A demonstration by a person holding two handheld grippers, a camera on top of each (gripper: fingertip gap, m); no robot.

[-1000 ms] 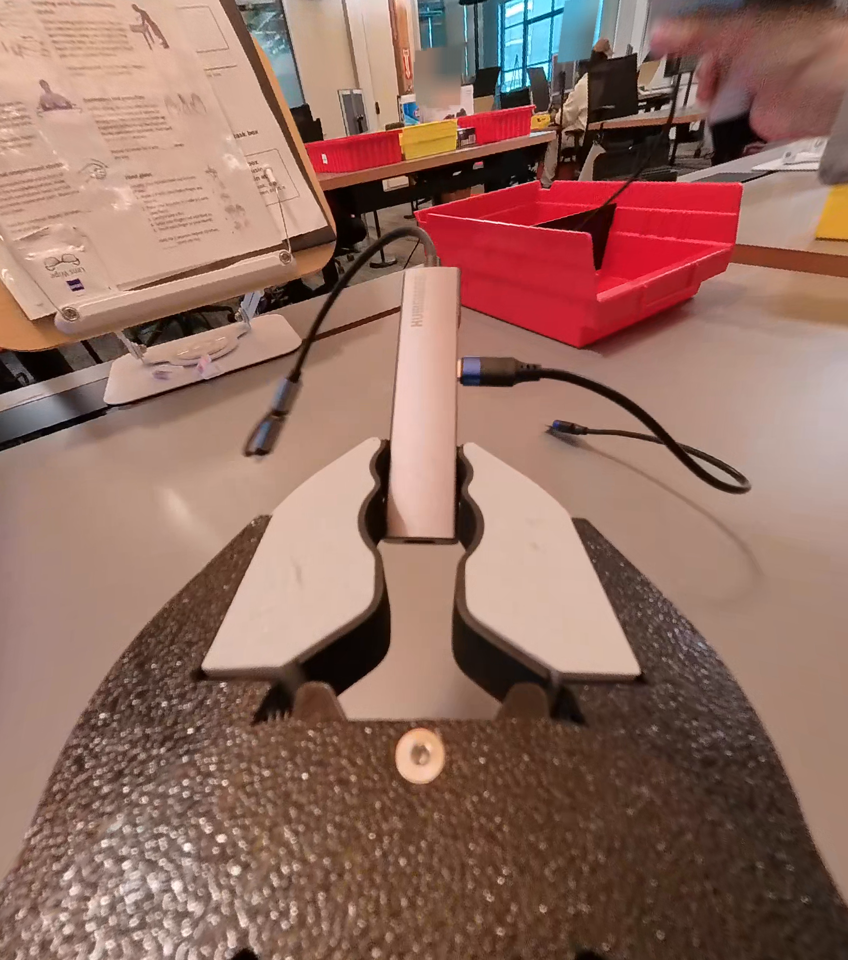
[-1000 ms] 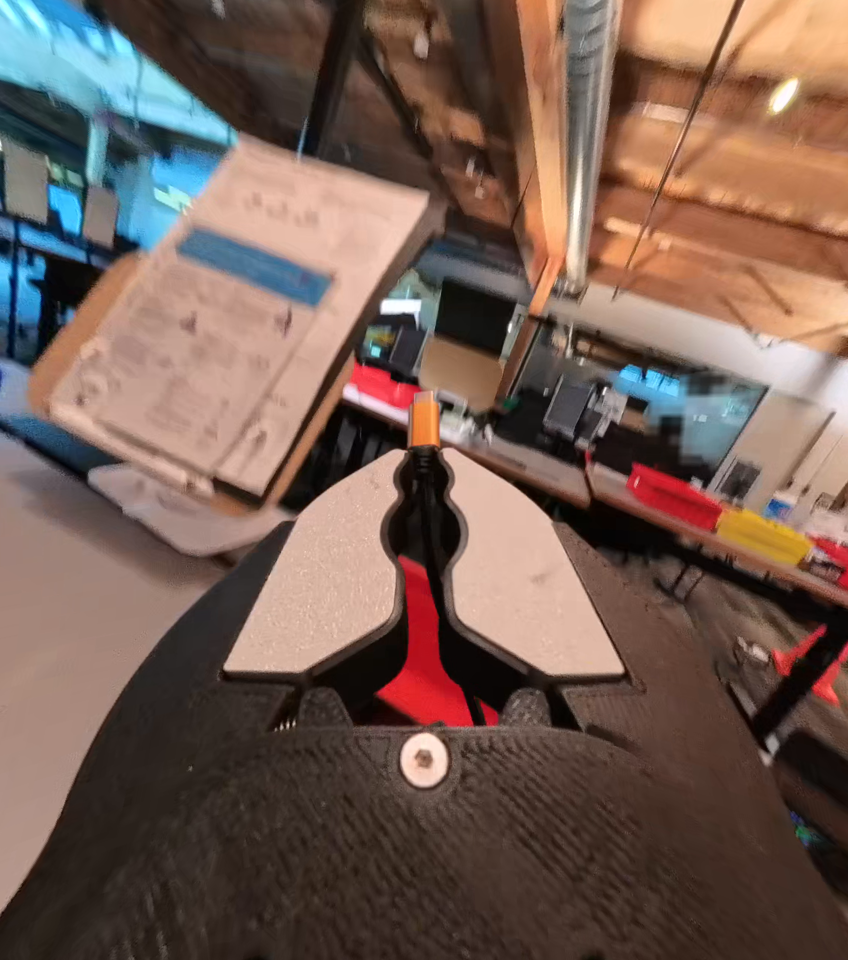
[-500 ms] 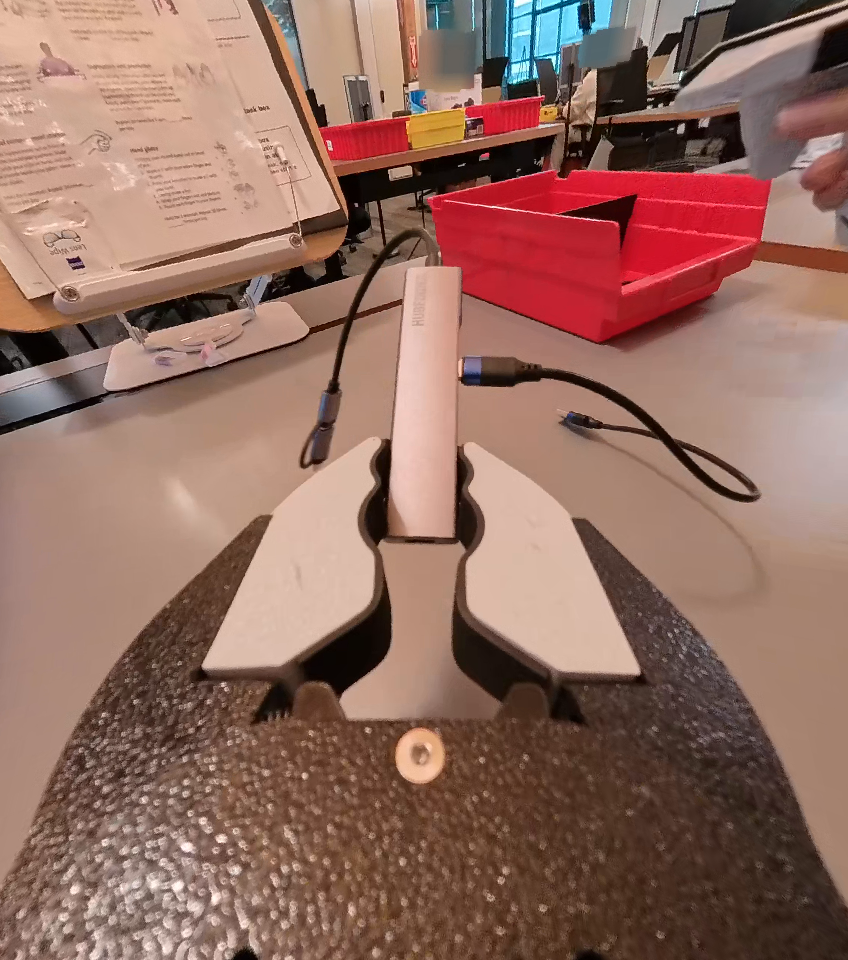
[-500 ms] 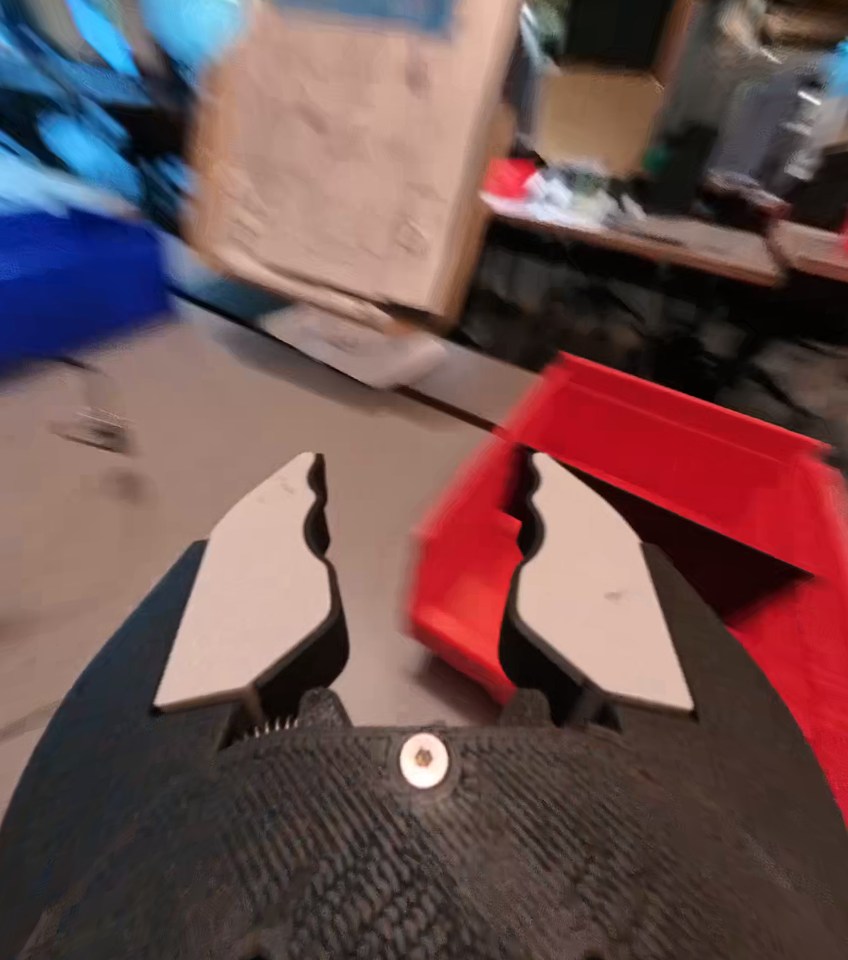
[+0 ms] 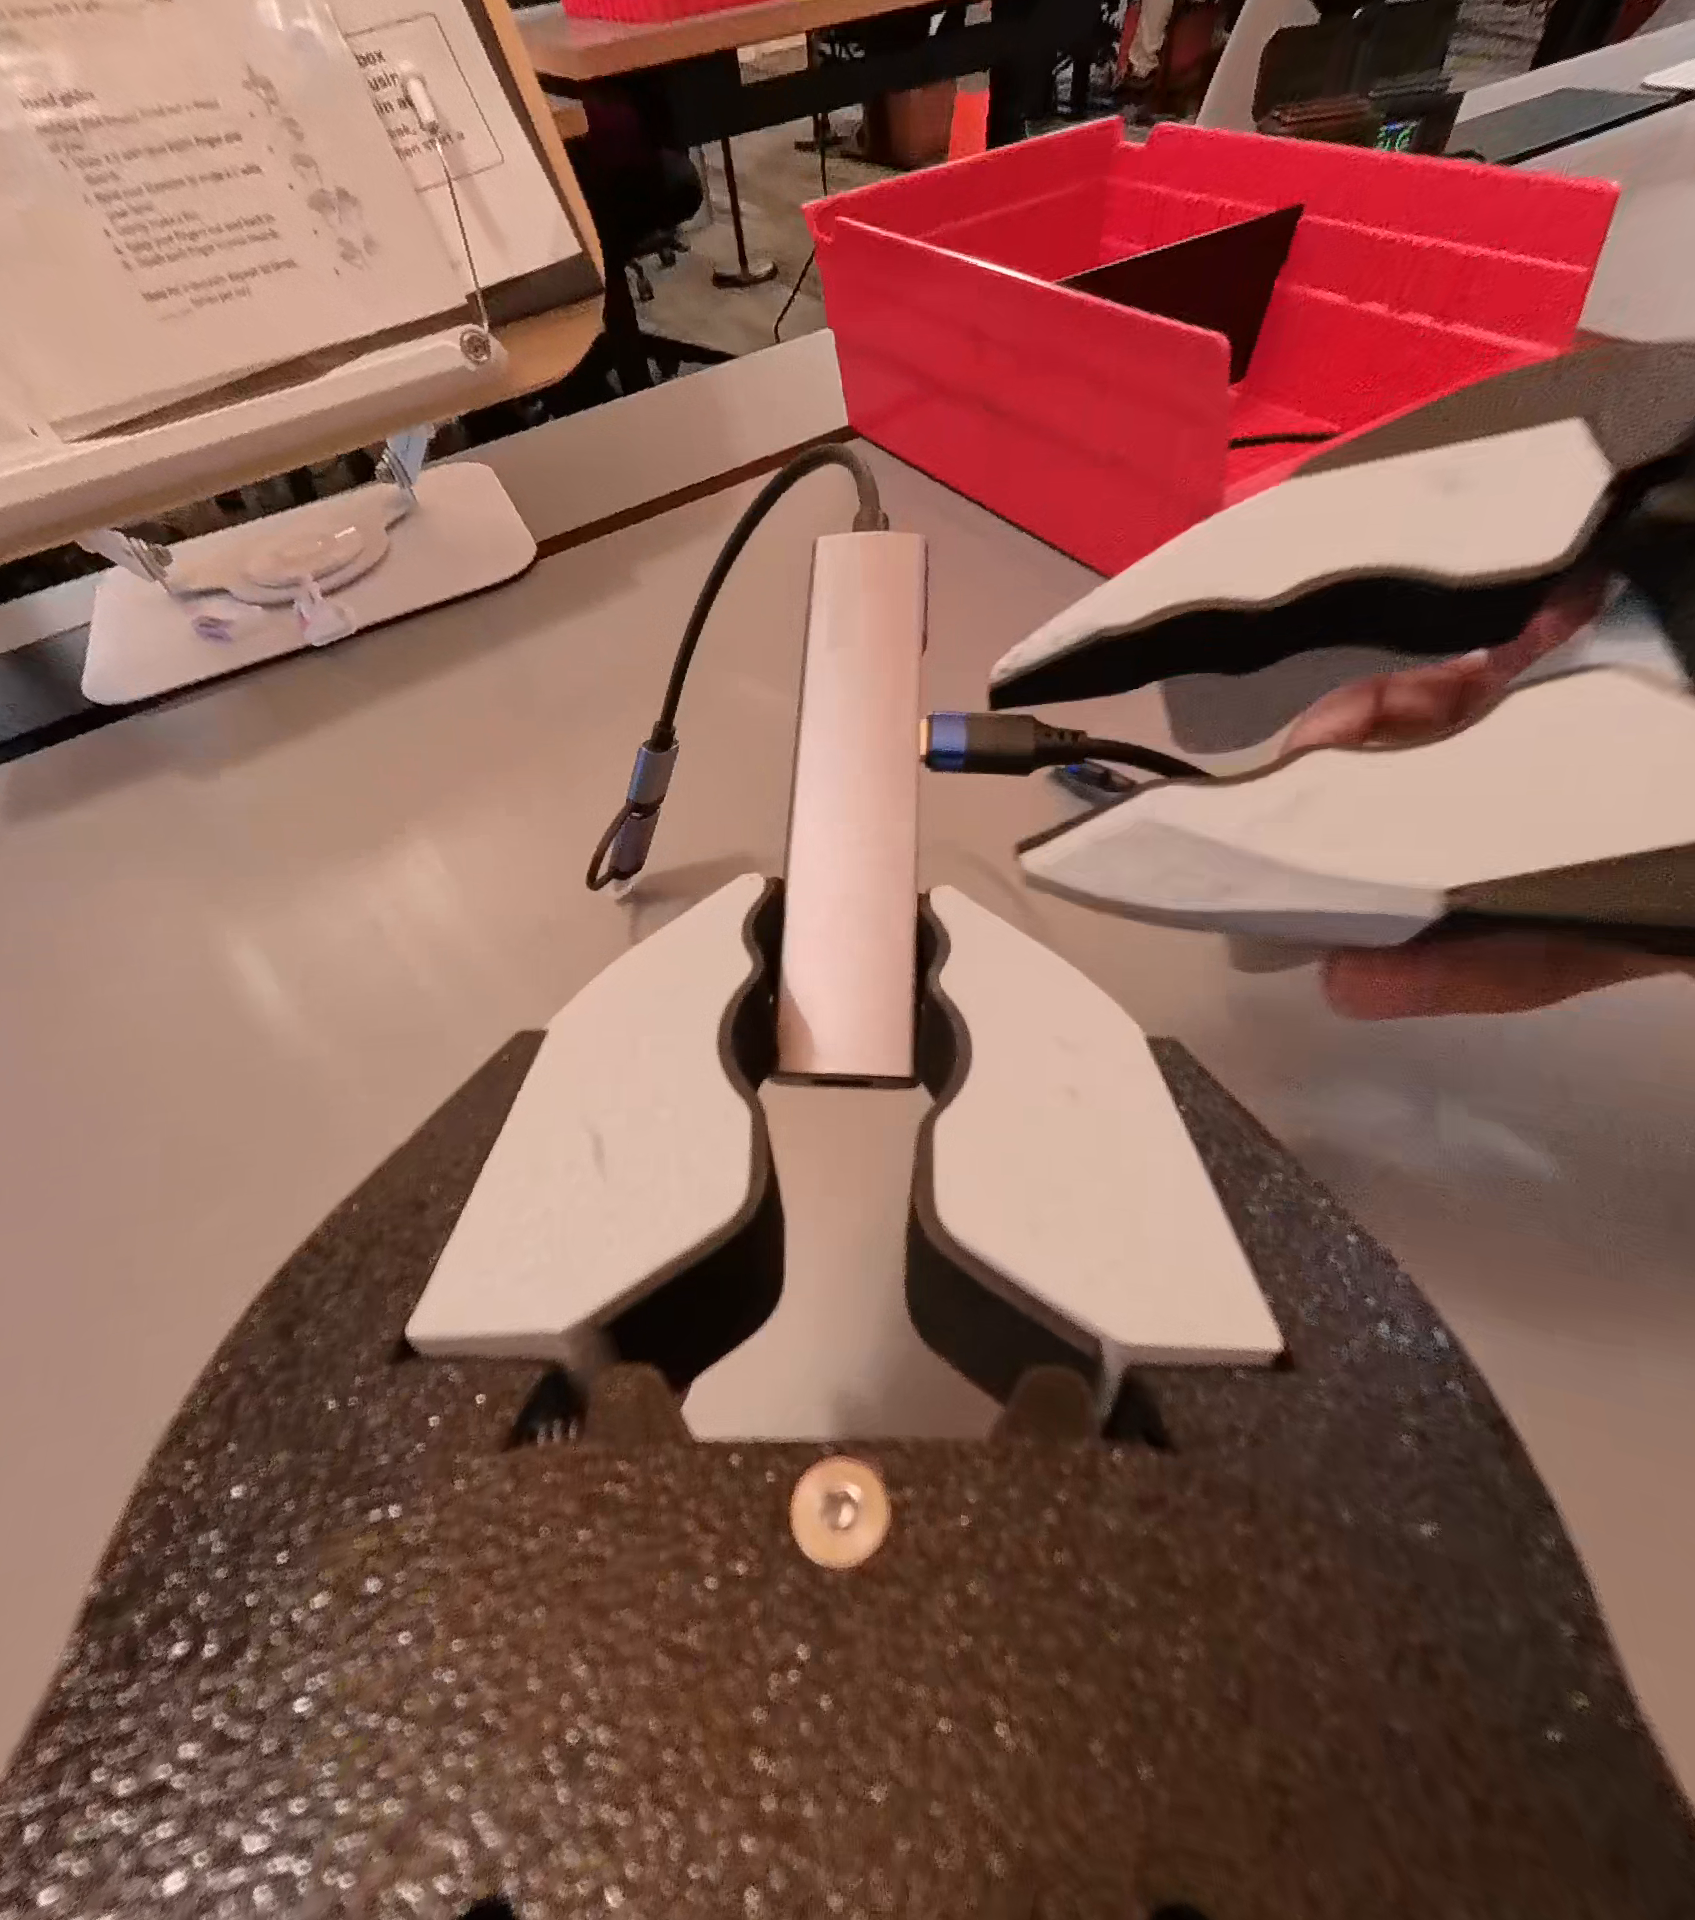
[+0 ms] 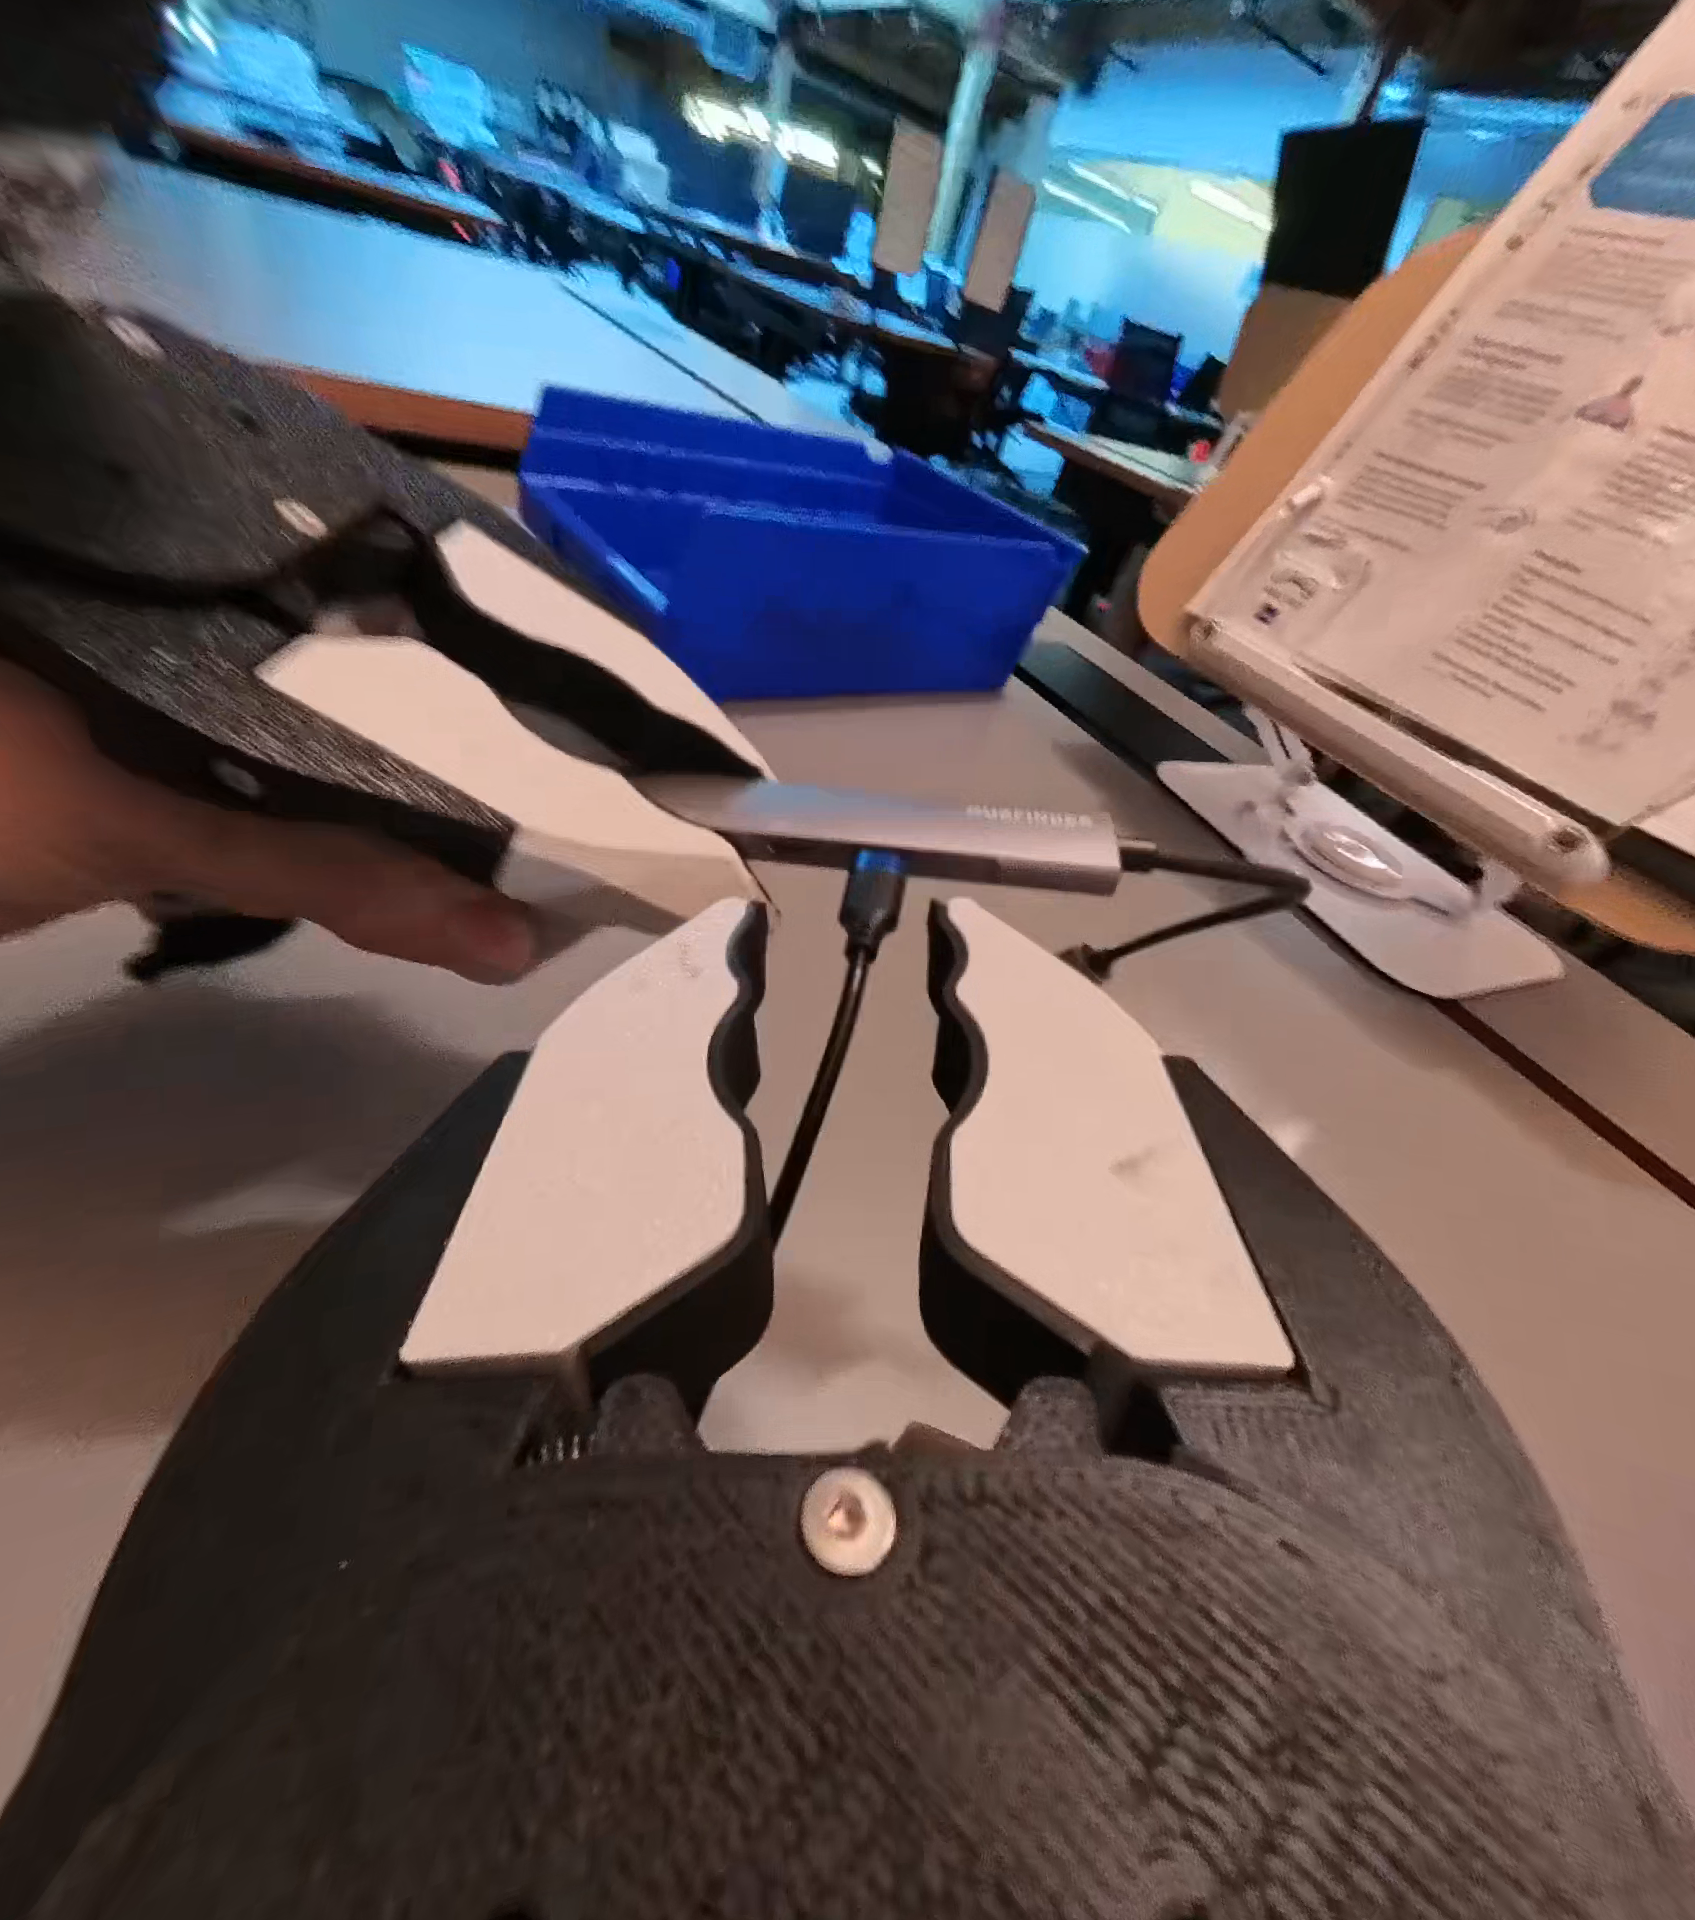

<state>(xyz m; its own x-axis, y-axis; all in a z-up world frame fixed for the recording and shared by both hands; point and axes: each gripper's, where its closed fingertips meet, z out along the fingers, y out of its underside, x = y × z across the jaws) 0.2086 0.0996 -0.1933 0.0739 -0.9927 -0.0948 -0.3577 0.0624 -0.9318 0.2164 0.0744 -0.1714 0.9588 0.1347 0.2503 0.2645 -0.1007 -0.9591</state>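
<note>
A slim silver hub (image 5: 853,790) is held above the grey bench (image 5: 199,1039), its near end clamped between the jaws of the left gripper (image 5: 848,914), which are closed tight on its sides. A short dark cable (image 5: 708,613) loops from the hub's far end down to a connector hanging just over the bench. A black plug with a blue collar (image 5: 988,741) sits in the hub's right side, and its cord (image 6: 822,1060) runs back between the fingers of the right gripper (image 6: 848,920). That gripper's jaws stand apart, one on each side of the plug and cord, touching neither as far as can be seen. Beyond the hub a red bin (image 5: 1030,353) with a black divider rests on the bench. To the left a document stand (image 5: 199,260) holds printed sheets, and a blue bin (image 6: 791,582) sits past the left gripper in the right wrist view.
</note>
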